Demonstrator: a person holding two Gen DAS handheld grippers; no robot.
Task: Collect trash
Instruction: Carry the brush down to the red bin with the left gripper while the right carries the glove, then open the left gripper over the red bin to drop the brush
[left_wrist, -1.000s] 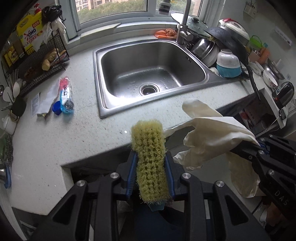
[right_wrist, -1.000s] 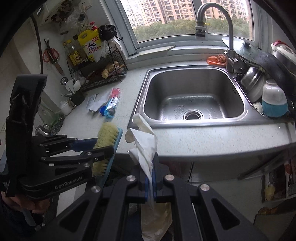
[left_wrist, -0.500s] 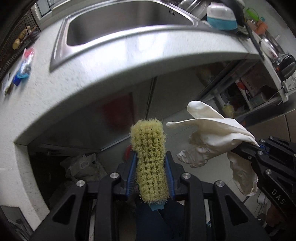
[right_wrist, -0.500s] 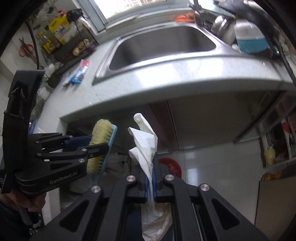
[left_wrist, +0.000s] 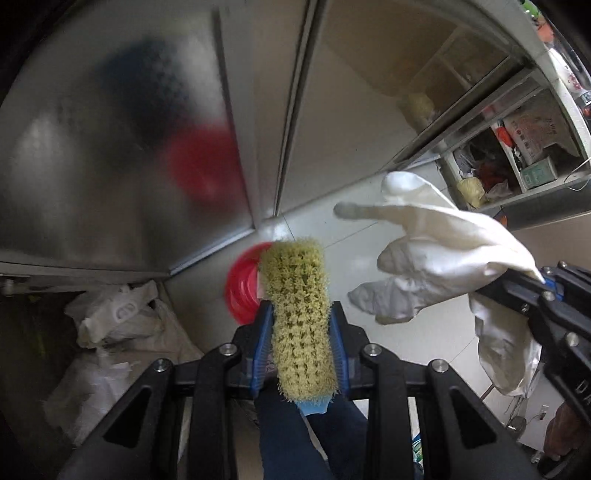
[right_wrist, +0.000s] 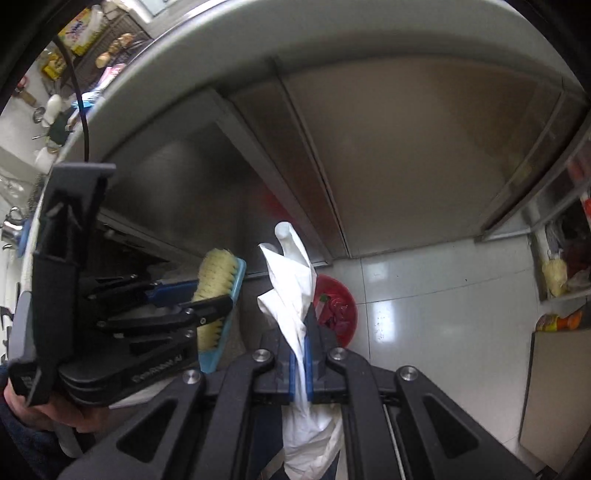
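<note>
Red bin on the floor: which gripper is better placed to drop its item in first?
Probably the left gripper: its brush already overlaps the red bin in its view. The right gripper, clamping the white glove, sees it offset right.

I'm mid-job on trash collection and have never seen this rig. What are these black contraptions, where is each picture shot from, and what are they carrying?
There is no robot arm here: a person holds a two-finger gripper in each hand, and each has a fisheye camera looking forward along its fingers.

The left wrist view shows the left gripper shut on a scrubbing brush with yellowish bristles and a blue back. The right gripper enters from the right edge.

The right wrist view shows the right gripper shut on a limp white glove, with the left gripper and brush at its left.

Both point steeply down at a pale tiled floor before steel cabinet doors. A red bin with scraps inside stands just beyond the glove.
</note>
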